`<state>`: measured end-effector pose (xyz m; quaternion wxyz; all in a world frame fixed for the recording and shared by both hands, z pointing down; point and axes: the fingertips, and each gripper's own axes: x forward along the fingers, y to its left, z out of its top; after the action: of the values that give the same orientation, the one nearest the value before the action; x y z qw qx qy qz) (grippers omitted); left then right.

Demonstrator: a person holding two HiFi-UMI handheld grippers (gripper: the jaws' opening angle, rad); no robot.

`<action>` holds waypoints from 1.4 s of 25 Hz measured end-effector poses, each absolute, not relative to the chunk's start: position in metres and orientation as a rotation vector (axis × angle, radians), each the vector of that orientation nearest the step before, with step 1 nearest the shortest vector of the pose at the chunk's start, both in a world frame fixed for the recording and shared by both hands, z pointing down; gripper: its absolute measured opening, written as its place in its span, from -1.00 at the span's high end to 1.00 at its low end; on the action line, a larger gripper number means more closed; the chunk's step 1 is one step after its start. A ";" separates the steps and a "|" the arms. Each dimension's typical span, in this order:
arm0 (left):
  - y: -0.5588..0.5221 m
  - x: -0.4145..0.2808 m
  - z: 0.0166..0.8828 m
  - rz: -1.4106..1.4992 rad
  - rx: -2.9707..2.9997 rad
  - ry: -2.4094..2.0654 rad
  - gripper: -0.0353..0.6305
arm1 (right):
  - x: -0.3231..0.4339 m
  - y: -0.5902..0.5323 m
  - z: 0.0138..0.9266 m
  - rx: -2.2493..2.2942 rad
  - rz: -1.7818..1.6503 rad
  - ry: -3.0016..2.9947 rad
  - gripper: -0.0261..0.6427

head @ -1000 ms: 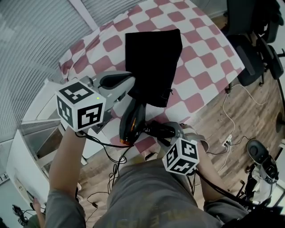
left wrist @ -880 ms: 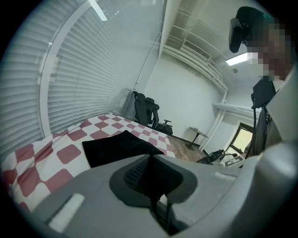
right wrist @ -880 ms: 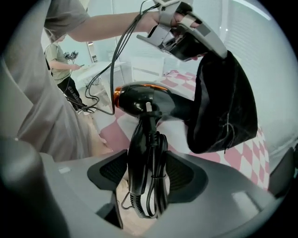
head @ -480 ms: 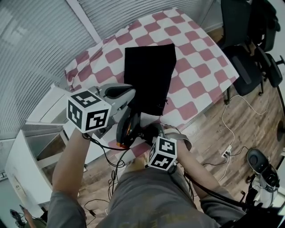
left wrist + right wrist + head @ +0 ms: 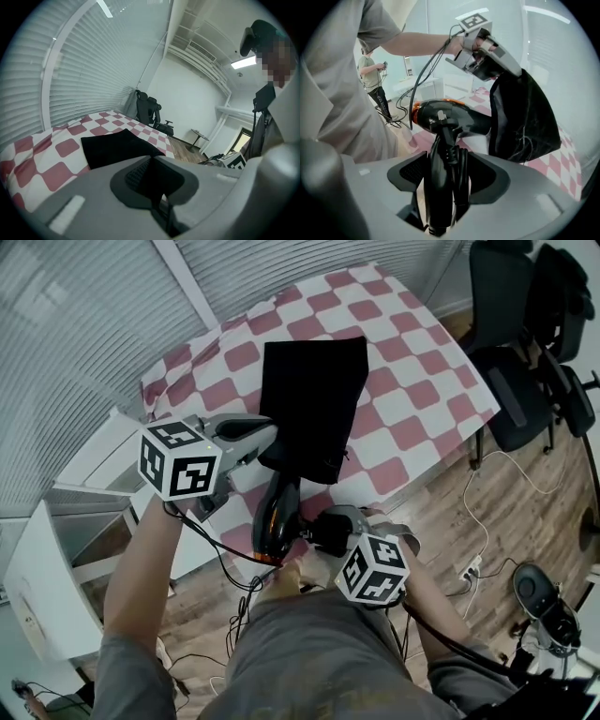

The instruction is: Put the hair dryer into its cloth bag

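My right tongs (image 5: 443,187) are clamped on the handle of the black hair dryer with the orange back ring (image 5: 276,512), its nose right at the black cloth bag (image 5: 314,390). My left tongs (image 5: 261,434) are pinched shut on the bag's near edge, holding it up off the red-and-white checkered desk (image 5: 422,409).

The worktop (image 5: 412,399) is covered by a red-and-white checked cloth (image 5: 216,371), with closed window blinds (image 5: 75,324) behind it. Black office chairs (image 5: 520,381) stand on the wooden floor (image 5: 450,517). A white shelf unit (image 5: 42,587) stands beside the worktop. Another person (image 5: 372,75) stands further back.
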<state>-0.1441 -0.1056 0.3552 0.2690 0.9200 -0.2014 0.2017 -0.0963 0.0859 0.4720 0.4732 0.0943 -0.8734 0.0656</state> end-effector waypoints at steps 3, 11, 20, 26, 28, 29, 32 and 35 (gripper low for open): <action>-0.107 -0.141 0.353 0.505 2.473 -0.576 0.85 | -0.092 0.092 0.457 0.186 0.126 -2.170 0.02; -0.102 -0.128 0.349 0.464 2.463 -0.665 0.85 | -0.096 0.093 0.473 0.215 0.019 -2.149 0.02; -0.083 -0.128 0.348 0.475 2.470 -0.651 0.85 | -0.101 0.069 0.484 0.222 0.017 -2.145 0.01; -0.074 -0.142 0.357 0.487 2.457 -0.663 0.85 | -0.104 0.068 0.499 0.179 0.035 -2.096 -0.04; -0.073 -0.147 0.358 0.490 2.456 -0.664 0.85 | -0.107 0.068 0.505 0.157 0.024 -2.072 -0.07; -0.073 -0.149 0.359 0.489 2.455 -0.663 0.85 | -0.109 0.068 0.507 0.153 0.022 -2.068 -0.09; -0.073 -0.152 0.359 0.481 2.456 -0.658 0.85 | -0.120 0.066 0.510 0.152 0.035 -2.074 -0.15; -0.073 -0.153 0.360 0.474 2.456 -0.650 0.85 | -0.132 0.069 0.518 0.104 0.065 -2.036 -0.32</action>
<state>-0.1528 -0.0726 0.3597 0.2749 0.9137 -0.2417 0.1765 -0.1316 0.0692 0.5183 0.5233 0.0434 -0.8506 0.0271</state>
